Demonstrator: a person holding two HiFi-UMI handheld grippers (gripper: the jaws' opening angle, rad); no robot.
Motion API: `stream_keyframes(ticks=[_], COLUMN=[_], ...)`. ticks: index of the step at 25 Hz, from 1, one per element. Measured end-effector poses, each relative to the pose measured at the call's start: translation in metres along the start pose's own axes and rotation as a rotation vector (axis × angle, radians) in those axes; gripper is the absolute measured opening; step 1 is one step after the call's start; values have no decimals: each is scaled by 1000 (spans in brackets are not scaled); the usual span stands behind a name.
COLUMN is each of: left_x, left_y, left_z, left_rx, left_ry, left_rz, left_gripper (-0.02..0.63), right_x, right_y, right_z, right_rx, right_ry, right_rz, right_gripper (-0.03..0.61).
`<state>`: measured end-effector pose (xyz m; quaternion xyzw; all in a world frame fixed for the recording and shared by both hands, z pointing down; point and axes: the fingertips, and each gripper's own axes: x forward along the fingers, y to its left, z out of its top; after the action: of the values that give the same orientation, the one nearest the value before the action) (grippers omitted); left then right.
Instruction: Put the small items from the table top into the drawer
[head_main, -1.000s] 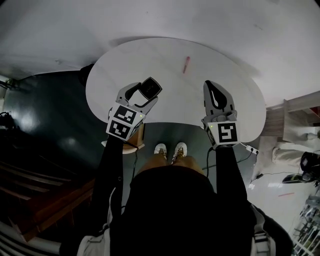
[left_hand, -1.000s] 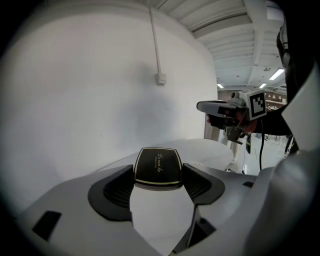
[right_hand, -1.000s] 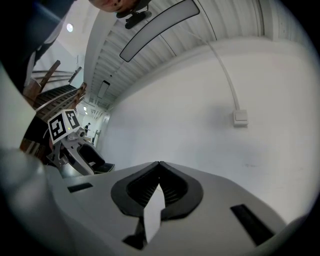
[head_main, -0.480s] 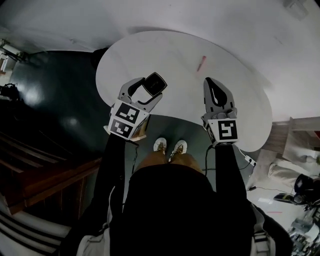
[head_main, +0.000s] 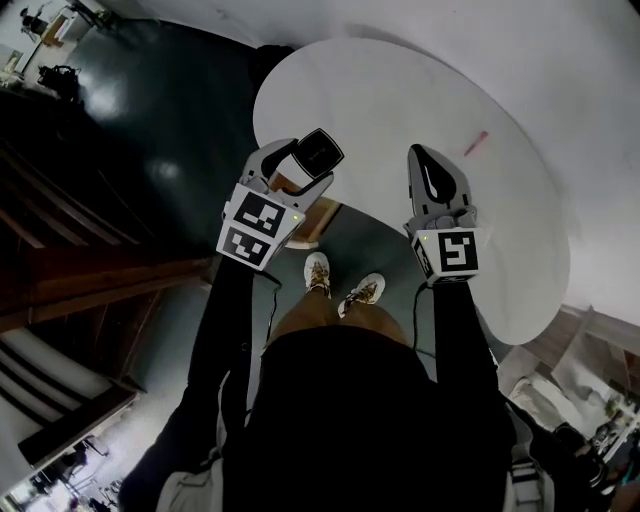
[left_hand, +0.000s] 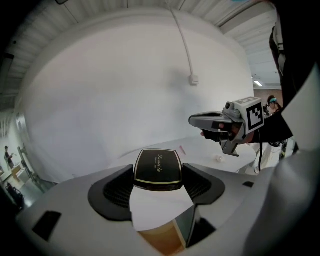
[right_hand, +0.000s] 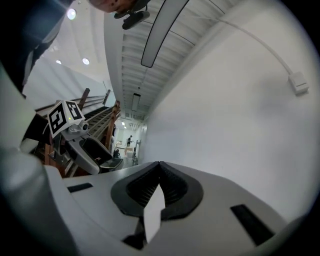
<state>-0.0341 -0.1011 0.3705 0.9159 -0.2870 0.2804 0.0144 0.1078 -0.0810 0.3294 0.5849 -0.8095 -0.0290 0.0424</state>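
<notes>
At the far left of the head view lie a dark floor (head_main: 170, 130) and wooden steps (head_main: 70, 270). Next comes the left gripper (head_main: 308, 168), held over the near left edge of the white table (head_main: 390, 95). Its jaws are clamped on a black case (head_main: 320, 152). In the left gripper view the case (left_hand: 157, 169) sits flat between the two pads, gold script on its lid, with a pad pressing each side. Under the gripper, just below the table edge, a wood box (head_main: 312, 226) shows. I cannot tell whether it is the drawer, or whether it is open. The person's shoes (head_main: 340, 282) stand on the floor between the two arms. To the right, the right gripper (head_main: 422, 160) hangs over the table, well apart from the left one. Its own view shows the jaws pressed together with nothing between them (right_hand: 159, 167). That view also catches the left gripper (right_hand: 75, 137) off to its left. Farther right, a pink stick (head_main: 476, 143) lies on the table top, beyond the right gripper. The left gripper view also shows a small white scrap (left_hand: 218, 158) on the table near that stick (left_hand: 182, 149).
</notes>
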Motion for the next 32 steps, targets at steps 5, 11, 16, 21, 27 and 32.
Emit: stream_keyframes(ticks=[5, 11, 16, 21, 27, 32], left_x=[-29, -35, -24, -14, 8, 29], left_y=[23, 37, 32, 31, 28, 25], left_z=[-39, -87, -141, -198, -266, -310], left_rx=[-62, -117, -166, -215, -234, -254], left_ry=[33, 90, 167, 255, 389, 462], left_rz=[56, 62, 34, 6, -42, -88], left_gripper=[327, 327, 327, 327, 327, 327], right_x=[33, 62, 72, 80, 83, 81], right_y=[45, 76, 85, 97, 103, 107], right_z=[5, 0, -20, -39, -58, -72], right_rx=[-2, -10, -23, -24, -23, -22], right_ry=[7, 15, 56, 96, 144, 187], right_rz=[103, 161, 184, 197, 195, 185], right_gripper=[26, 26, 26, 26, 26, 26])
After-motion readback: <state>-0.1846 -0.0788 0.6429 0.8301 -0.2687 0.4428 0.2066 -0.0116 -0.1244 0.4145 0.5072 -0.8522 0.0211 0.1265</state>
